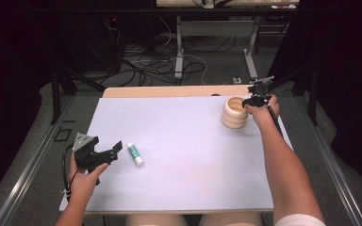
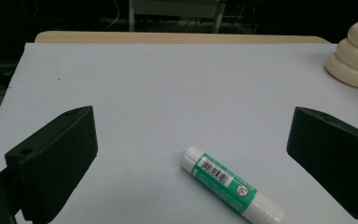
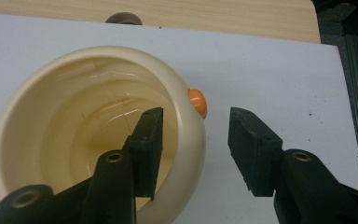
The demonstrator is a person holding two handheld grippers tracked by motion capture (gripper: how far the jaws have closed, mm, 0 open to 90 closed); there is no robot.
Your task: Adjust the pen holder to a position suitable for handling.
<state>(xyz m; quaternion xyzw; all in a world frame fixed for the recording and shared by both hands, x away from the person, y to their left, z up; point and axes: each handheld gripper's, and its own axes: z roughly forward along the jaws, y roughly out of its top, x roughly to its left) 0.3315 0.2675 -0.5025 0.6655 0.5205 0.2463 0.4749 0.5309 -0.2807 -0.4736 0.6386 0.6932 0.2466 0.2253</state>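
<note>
A cream ribbed cup stands at the far right of the white sheet. My right gripper hangs over its right rim. In the right gripper view the gripper straddles the cup: one jaw is inside, the other outside, with a gap to the wall. A green and white glue stick lies near the front left. My left gripper sits just left of it, open. In the left gripper view the glue stick lies on the sheet ahead of the wide-apart jaws of that gripper.
A small orange round thing sits against the outside of the cup. A dark round spot marks the wooden table edge behind the sheet. Table legs and cables lie on the floor beyond.
</note>
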